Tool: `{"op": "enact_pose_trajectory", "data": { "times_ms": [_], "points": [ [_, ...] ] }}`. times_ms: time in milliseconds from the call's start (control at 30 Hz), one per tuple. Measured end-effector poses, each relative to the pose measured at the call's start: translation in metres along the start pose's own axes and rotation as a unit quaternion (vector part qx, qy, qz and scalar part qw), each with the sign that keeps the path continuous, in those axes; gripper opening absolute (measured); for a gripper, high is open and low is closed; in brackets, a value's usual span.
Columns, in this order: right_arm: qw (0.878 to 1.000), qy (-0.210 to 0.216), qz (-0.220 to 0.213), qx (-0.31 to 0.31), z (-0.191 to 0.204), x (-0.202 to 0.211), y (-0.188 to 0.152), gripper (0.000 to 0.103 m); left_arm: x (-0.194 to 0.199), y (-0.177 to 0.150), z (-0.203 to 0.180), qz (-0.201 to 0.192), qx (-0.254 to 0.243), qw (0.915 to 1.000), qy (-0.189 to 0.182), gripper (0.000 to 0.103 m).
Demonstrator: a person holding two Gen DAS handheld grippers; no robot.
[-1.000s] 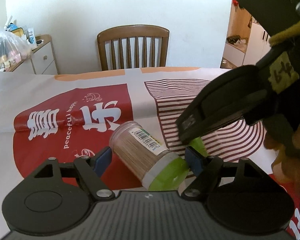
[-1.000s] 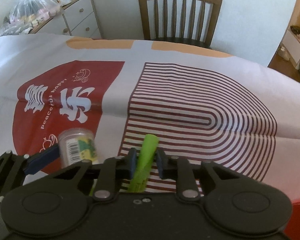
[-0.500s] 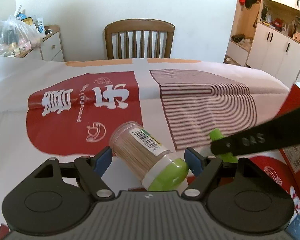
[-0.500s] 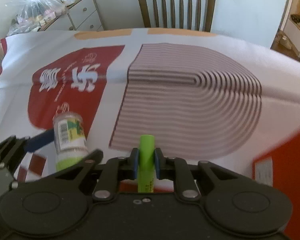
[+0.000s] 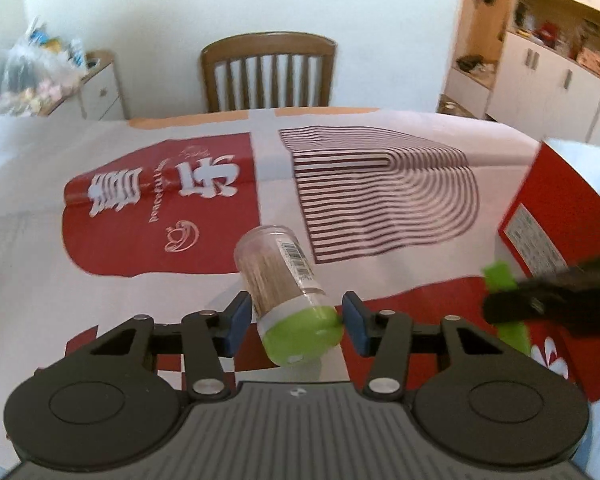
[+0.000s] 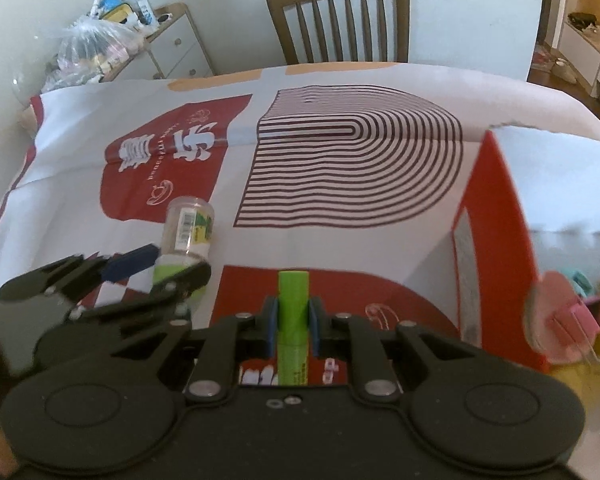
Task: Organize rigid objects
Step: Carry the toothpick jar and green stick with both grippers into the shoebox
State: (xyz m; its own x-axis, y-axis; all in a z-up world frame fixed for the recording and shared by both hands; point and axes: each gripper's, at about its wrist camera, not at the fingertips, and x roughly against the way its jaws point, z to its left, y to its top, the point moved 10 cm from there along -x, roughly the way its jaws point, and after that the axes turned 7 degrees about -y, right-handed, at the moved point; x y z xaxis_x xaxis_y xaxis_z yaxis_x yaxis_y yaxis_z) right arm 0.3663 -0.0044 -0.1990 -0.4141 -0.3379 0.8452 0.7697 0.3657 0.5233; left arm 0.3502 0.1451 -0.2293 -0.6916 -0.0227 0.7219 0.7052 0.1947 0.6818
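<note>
The red box point(image 6: 496, 240) at the table's right holds blurred pastel items, possibly toys. The right gripper point(image 6: 293, 322) clamps a green marker point(image 6: 293, 320). The left gripper point(image 5: 298, 320) pinches the green-capped toothpick jar point(image 5: 284, 280) above the tablecloth point(image 5: 160, 200); its contents are hazy.

Left claw point(image 5: 296, 322) closed onto toothpick jar point(image 5: 286, 280), red box point(image 6: 496, 240) now nearer
</note>
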Motion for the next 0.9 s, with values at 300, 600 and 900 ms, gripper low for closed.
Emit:
{"op": "enact_pose_trajectory", "data": {
  "times_ms": [300, 600, 900],
  "points": [
    [1.000, 0.015, -0.013, -0.007, -0.002, 0.036, -0.016, 0.015, -0.020, 0.009, 0.013, 0.027, 0.044, 0.9986, 0.010, 0.050],
    [0.999, 0.019, -0.025, -0.015, -0.015, 0.070, -0.027, 0.015, -0.031, 0.004, 0.012, 0.035, 0.052, 0.9977, 0.027, 0.050],
    [0.999, 0.018, -0.044, -0.021, -0.041, 0.098, -0.032, 0.015, -0.017, -0.002, 0.003, 0.031, 0.054, 0.9970, 0.047, 0.045]
  ]
}}
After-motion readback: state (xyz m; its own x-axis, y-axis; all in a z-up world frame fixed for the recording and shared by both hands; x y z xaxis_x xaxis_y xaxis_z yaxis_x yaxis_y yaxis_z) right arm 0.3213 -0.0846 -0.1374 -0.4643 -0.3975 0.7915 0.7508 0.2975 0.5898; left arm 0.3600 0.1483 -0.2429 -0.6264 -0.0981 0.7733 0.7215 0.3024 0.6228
